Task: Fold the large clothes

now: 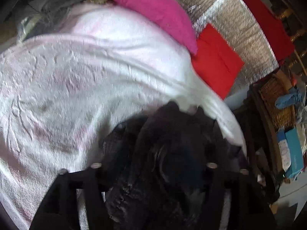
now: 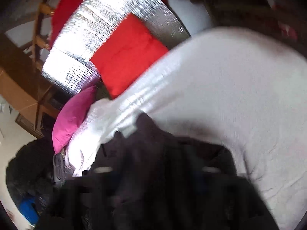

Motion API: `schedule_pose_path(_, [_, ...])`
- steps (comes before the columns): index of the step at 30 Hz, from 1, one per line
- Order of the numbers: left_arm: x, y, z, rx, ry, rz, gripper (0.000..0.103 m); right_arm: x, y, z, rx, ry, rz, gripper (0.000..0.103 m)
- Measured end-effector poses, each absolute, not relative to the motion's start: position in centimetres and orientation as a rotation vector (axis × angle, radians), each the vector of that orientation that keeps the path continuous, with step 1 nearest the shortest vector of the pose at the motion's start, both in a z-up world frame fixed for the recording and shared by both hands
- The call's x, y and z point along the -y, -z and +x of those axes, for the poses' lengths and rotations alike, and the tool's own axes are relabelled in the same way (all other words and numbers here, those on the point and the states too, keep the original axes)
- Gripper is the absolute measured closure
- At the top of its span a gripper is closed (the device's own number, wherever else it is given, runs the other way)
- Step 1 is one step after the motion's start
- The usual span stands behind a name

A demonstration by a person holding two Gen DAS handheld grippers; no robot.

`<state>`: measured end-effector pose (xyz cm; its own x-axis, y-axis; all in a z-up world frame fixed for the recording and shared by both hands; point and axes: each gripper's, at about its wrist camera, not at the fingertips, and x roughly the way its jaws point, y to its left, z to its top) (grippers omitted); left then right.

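From the left wrist view, the left gripper [image 1: 153, 164] had a bunch of dark garment [image 1: 163, 153] wadded up between its fingers, so I'd call it pinching the cloth, though the tips were buried in fabric. Behind it was a big white sheet [image 1: 76, 86] spread over what looked like a bed, with a pink pillow [image 1: 149, 11] and a red pillow [image 1: 214, 61] lying near a silvery mat [image 1: 239, 28]. Off to the side sat a wicker basket [image 1: 278, 99] with clutter. The right wrist view was blurrier: the right gripper [image 2: 159, 170] was also swamped in the same dark garment [image 2: 153, 143], and honestly I couldn't tell if its fingers were clamped or spread. Same white sheet [image 2: 230, 86], red pillow [image 2: 128, 53] and pink pillow [image 2: 74, 115] beyond. My guess is the folding had barely started, since the garment was bunched up, not laid flat, with no neat fold showing.
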<state>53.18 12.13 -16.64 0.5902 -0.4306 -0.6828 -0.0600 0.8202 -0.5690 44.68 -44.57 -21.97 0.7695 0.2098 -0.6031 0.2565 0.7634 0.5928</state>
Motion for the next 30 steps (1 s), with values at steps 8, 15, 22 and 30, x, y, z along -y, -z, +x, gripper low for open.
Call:
schedule_pose_path(8, [-5.5,17.1,54.3,-0.961,0.248,-0.500,0.018,37.1,18.2,45.8,-0.757,-0.131,0.407,0.022])
schedule_pose_path(15, [-1.4,20.1,54.8,-1.013,0.137,-0.204,0.018,31.7,26.2,50.5,-1.016,-0.035,0.159,0.028])
schedule_pose_path(22, [-1.4,19.6,54.6,-0.963,0.078,-0.091,0.063,31.1,24.5,50.1,-0.903,-0.008,0.085,0.079])
schedule_pose_path(30, [-2.5,16.0,56.7,-0.832,-0.001,-0.127,0.097,33.4,20.4,50.7,-0.669,0.031,0.201,0.080])
